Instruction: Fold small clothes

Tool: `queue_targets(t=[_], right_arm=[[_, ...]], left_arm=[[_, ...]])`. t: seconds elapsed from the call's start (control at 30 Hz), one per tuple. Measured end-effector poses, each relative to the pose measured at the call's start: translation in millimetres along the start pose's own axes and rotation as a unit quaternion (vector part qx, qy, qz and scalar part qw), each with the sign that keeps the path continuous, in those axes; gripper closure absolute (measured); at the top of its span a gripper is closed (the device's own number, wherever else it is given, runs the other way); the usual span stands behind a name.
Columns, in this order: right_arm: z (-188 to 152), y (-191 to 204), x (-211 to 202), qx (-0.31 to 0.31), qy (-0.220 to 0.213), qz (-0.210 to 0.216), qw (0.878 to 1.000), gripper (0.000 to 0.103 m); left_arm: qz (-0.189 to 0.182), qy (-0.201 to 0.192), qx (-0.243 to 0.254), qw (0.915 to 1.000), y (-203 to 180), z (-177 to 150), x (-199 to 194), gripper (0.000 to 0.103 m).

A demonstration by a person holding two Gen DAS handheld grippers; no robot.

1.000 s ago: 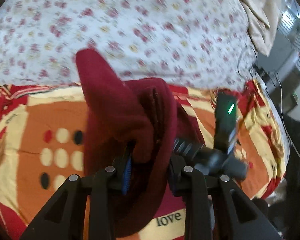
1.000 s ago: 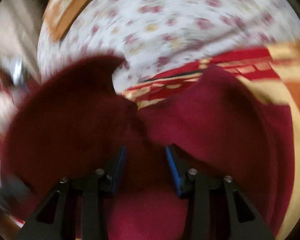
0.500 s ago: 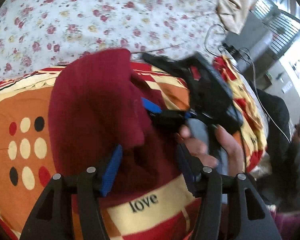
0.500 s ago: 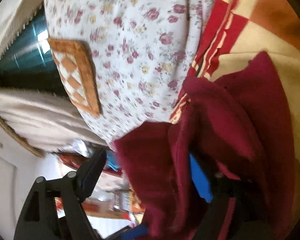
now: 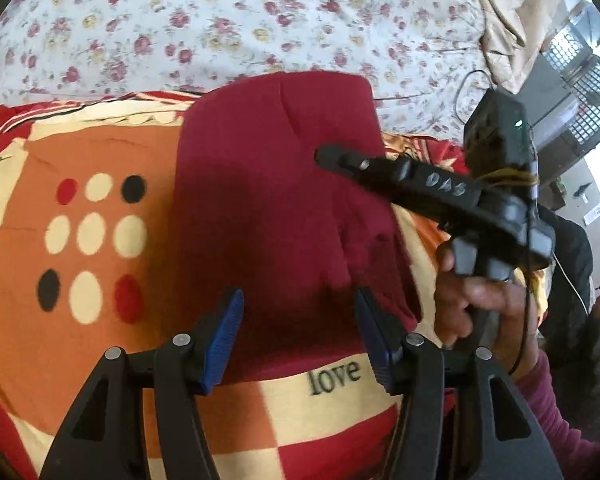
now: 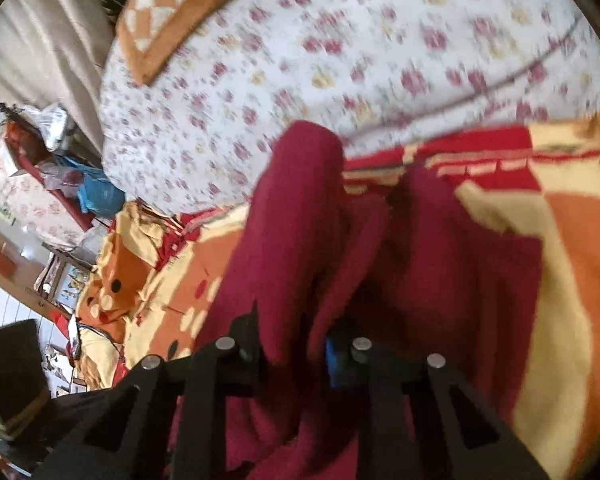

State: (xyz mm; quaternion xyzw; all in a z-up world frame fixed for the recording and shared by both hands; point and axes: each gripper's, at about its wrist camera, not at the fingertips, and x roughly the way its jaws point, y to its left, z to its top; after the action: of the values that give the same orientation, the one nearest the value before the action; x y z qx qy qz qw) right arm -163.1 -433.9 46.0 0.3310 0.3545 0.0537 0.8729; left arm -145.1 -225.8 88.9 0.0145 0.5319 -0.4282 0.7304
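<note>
A dark red garment (image 5: 276, 184) lies folded on the patterned blanket (image 5: 80, 240), its far edge near the floral sheet. My left gripper (image 5: 298, 320) is open and empty, just above the garment's near edge. My right gripper (image 6: 290, 340) is shut on a raised fold of the same red garment (image 6: 300, 208); the pads are mostly hidden by cloth. The right gripper also shows in the left wrist view (image 5: 340, 158), held by a hand over the garment's right side.
A white floral sheet (image 5: 220, 28) covers the bed beyond the blanket. An orange checked pillow (image 6: 172, 12) lies at the far end. A beige curtain (image 5: 512, 12) and a cable (image 5: 464, 92) are at the right. Clutter (image 6: 60, 184) stands beside the bed.
My left gripper has let go of the garment and opened wide. The garment now lies flatter on the blanket. My right gripper has swung over its right side, still holding cloth.
</note>
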Motion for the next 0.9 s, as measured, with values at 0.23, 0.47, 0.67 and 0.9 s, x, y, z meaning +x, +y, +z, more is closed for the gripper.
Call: queue_targets(t=[0.23, 0.47, 0.67, 0.9], right_arm=[[12, -24, -24, -0.006, -0.011, -0.089, 0.996, 0.082], [5, -48, -25, 0.035, 0.001, -0.084, 0.996, 0.077], [-5, -23, -60, 0.025, -0.018, -0.074, 0.997, 0.055], [-21, -6, -39, -0.021, 0.024, -0.123, 0.992, 0.071]], left_arm=[[-0.047, 0.043, 0.011, 0.9979, -32, -11, 48, 0.056], [-0.026, 0.030, 0.030, 0.9988, -36, -13, 31, 0.056], [0.042, -0.034, 0.023, 0.9983, -12, 4, -7, 0.056], [0.074, -0.027, -0.027, 0.9965, 14, 16, 20, 0.056]])
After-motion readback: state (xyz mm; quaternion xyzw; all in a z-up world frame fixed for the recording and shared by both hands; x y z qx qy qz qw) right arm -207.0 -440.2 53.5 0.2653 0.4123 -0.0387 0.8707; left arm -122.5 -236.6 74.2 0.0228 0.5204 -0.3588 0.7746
